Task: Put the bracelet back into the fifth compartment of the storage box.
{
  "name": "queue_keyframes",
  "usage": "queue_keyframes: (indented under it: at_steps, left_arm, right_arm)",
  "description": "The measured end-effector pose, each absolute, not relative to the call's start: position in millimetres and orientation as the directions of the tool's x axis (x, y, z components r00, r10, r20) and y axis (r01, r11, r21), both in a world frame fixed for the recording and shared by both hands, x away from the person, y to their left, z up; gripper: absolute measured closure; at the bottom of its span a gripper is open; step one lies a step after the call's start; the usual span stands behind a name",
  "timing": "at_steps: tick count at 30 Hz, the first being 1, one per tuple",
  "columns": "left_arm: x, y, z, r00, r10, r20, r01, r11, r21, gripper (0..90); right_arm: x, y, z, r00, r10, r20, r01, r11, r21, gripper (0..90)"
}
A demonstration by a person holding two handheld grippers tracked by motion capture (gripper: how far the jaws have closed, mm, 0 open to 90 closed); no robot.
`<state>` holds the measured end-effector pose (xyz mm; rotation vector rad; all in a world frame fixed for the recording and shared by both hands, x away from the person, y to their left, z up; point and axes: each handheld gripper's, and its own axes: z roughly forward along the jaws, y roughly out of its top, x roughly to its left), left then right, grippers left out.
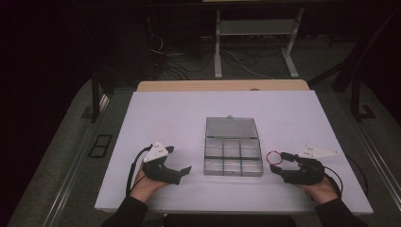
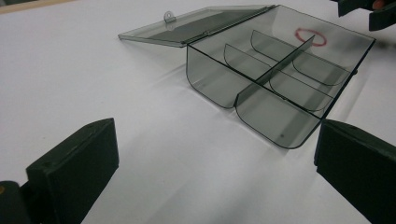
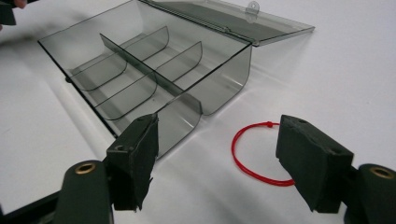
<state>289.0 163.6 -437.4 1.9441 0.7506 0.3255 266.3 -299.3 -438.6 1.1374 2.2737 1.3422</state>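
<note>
The red string loop (image 3: 261, 154) is lying flat on the white tabletop (image 1: 165, 113), just beside the clear box (image 1: 232, 158) with its lid open. The right tongs (image 3: 219, 163) are sitting around the loop, spread apart, not pinching it. The left tongs (image 1: 182, 171) are wide apart and empty. The loop is not in the box yet, so I think picking it up comes next.

The left gripper (image 2: 215, 172) holds its two black jaws wide apart over the white table (image 2: 93, 79), nothing between them. Ahead sits a clear smoky plastic compartment box (image 2: 275, 79), lid open flat; a red loop (image 2: 310, 37) shows through its far wall.
</note>
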Motion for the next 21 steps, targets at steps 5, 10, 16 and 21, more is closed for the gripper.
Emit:
queue_keyframes:
  at_steps: [5,10,16,21]
  left_arm:
    - [289.3,164.0,-437.5,0.771,0.632,-0.082,0.363,-0.330,0.871,0.0]
    - [288.6,163.4,-437.4,0.770,0.633,-0.086,0.364,-0.325,0.873,0.0]
    - [287.6,162.0,-436.5,0.776,0.625,-0.085,0.360,-0.328,0.874,0.0]
    - [288.2,161.6,-437.7,0.777,0.624,-0.084,0.366,-0.339,0.867,0.0]
  right_arm:
    - [273.3,-299.4,-432.5,-0.656,0.739,0.155,0.502,0.273,0.821,28.7]
    - [284.6,-301.0,-430.0,-0.657,0.735,0.167,0.521,0.283,0.805,27.1]
    - [292.1,-300.5,-425.5,-0.651,0.740,0.169,0.534,0.288,0.795,24.5]
    - [302.1,-298.5,-422.8,-0.652,0.733,0.192,0.552,0.286,0.783,22.2]
